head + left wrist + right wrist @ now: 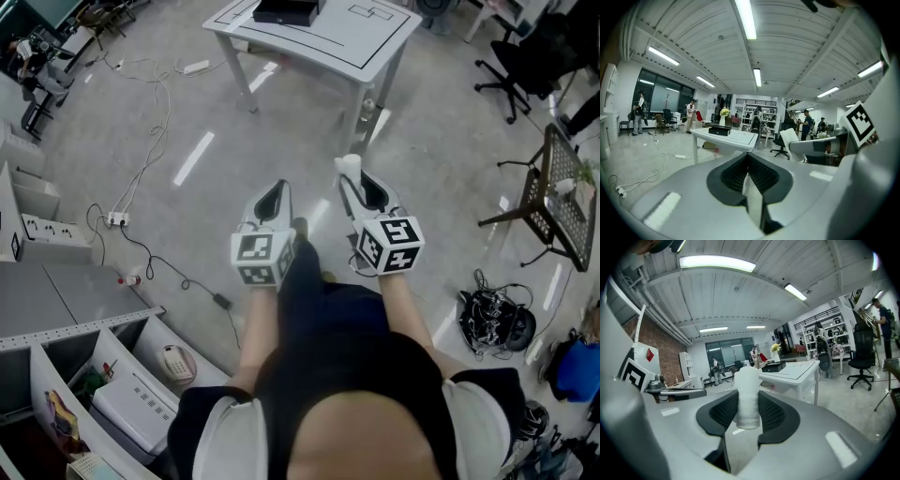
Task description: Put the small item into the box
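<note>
Closest to the head camera are the person's dark top and two forearms, each ending in a gripper held out over the bare floor (169,103) rather than over any table. The right gripper (356,178) has the small item (350,167), a white upright cylinder, pinched between its ribbed black pads. In the right gripper view the jaws stand partly apart, closed on the lower half of the cylinder, while its rounded top sticks up above them. The left gripper (274,192) carries nothing. Its own view shows the two pads brought together with only a thin seam between them. The box (286,11), black, low and open-topped, sits on the far part of the white table (361,42), cut by the upper edge of the head view, and it is well apart from both grippers. The right gripper view shows the same box on the table top beyond the held cylinder and a little to its right, with a stretch of floor between. As a judgement, the pick-up is done and the item looks firmly seated. What is left is the larger share: carrying it across to the table, bringing it over the box's opening, and letting go so that it drops inside. No frame shows anything in the box yet, though its inside is too small and dark to read.
</note>
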Tool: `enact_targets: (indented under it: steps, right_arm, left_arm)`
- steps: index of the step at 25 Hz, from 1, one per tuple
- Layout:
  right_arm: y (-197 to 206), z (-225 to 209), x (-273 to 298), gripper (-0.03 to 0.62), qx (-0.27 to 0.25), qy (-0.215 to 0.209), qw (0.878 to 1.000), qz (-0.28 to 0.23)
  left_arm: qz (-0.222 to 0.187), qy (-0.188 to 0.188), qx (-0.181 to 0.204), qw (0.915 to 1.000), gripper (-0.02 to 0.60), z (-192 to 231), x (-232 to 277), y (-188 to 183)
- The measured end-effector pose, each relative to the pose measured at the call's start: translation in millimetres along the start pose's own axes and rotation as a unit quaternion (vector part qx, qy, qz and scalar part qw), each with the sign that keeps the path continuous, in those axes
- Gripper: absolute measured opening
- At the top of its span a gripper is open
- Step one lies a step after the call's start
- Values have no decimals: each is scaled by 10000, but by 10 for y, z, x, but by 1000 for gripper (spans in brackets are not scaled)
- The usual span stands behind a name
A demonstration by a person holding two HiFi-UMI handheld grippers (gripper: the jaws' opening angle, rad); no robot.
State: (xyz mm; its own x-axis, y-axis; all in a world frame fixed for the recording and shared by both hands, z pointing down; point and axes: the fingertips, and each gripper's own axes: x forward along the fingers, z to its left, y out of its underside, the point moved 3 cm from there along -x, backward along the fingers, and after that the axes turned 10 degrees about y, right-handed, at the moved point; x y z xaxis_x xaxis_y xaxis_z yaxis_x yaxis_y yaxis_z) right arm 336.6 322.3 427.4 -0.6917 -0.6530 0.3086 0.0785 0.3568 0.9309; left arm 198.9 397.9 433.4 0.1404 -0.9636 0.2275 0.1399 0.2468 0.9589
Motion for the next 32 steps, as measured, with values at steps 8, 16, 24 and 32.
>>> enact_targets:
  steps: [8,16,24,32]
  right_arm:
    - [-85,-30,226,133,5,13,10000,-8]
    - [-182,-8,558,133,51,0,10000,39]
    - [-330,-4,895,132,47,25,10000,40]
    - [-434,-14,1224,133,54,49,9999,70]
  left_arm:
    - [-51,-52,14,10000,9,156,127,-122]
    - [-58,-96,-2,9999,9,424,302,-235]
    - [-33,-67,-3,10000,9,683,514,-359]
    - [-61,-47,12,10000,9,955,741,-506]
